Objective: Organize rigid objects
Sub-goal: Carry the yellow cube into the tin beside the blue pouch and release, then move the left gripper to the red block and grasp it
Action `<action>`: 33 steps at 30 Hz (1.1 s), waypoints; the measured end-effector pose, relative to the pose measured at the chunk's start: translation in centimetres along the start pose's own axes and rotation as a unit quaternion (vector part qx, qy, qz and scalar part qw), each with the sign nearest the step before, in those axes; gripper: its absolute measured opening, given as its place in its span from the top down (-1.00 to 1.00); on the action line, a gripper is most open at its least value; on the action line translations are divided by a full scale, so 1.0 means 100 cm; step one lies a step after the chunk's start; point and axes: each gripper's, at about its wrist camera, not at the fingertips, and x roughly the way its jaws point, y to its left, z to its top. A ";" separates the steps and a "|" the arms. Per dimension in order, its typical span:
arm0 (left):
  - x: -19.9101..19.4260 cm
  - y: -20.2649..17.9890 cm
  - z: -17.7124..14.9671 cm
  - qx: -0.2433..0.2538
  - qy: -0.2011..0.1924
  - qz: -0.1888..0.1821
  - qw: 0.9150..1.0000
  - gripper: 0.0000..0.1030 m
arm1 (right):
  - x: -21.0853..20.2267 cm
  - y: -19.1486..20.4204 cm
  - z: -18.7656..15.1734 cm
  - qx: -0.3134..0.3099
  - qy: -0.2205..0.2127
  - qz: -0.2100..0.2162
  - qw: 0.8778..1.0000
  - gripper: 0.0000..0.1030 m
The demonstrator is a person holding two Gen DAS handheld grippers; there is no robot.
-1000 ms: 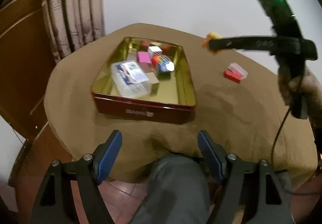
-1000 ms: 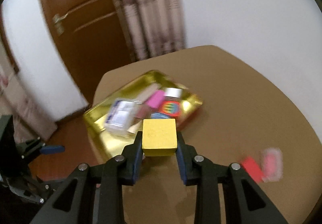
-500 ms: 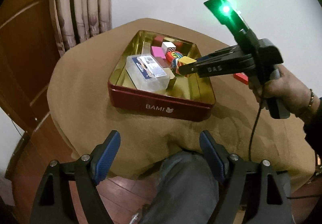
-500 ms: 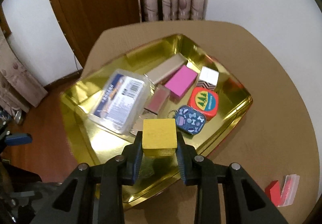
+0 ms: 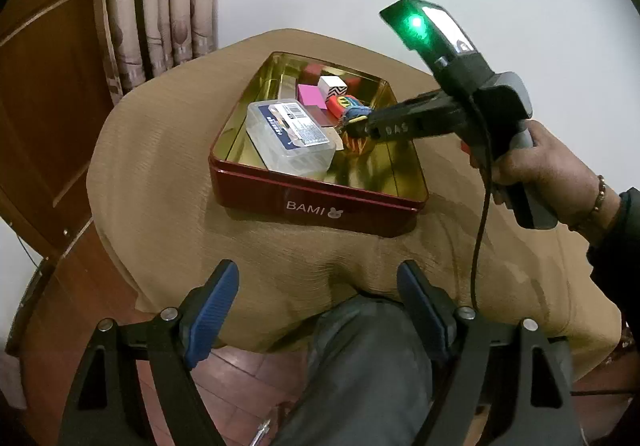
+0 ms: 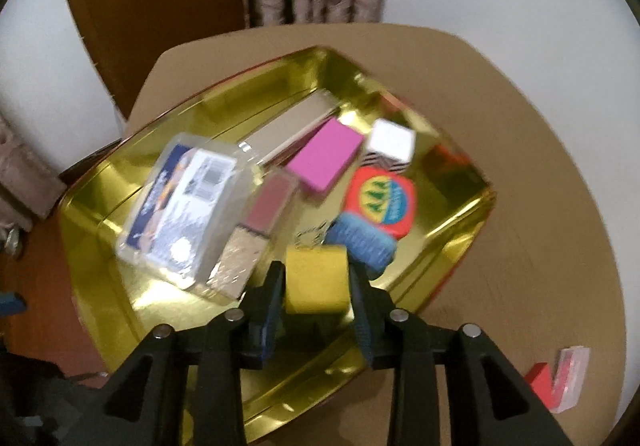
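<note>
A red tin [image 5: 316, 201] with a gold inside [image 6: 448, 258] sits on the tan-covered table. My right gripper [image 6: 316, 282] reaches low into it, and its jaws are opening. The yellow block [image 6: 316, 280] lies between the pads, with a thin gap on each side. From the left wrist the right gripper [image 5: 352, 125] shows at the tin's middle, only a sliver of yellow at its tip. My left gripper [image 5: 318, 294] stands wide open and holds nothing, off the table's near edge. Inside lie a clear plastic box [image 6: 188, 205], a pink block [image 6: 324, 153] and a white block [image 6: 392, 143].
A red-and-blue patterned case [image 6: 380, 201] and a blue case [image 6: 360, 242] lie beside the yellow block. A small red and clear case [image 6: 560, 378] lies on the cloth, right of the tin. A person's knee [image 5: 372, 358] is under the left gripper. Door and curtain stand behind.
My right gripper came from the table's right side over the tin and sank into it with the yellow block; its pads have eased off the block. The left gripper stayed in place.
</note>
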 end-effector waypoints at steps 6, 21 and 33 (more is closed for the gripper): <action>0.002 0.000 -0.001 0.005 -0.001 0.006 1.000 -0.54 | -0.048 -0.021 -0.015 0.051 -0.105 -0.001 0.993 0.27; -0.010 -0.079 0.012 0.153 -0.021 -0.066 0.986 -0.57 | -0.116 -0.201 -0.271 0.338 -0.081 -0.241 0.906 -0.08; 0.048 -0.219 0.096 0.422 -0.027 -0.151 0.894 -0.59 | -0.113 -0.228 -0.332 0.417 -0.104 -0.196 0.881 -0.08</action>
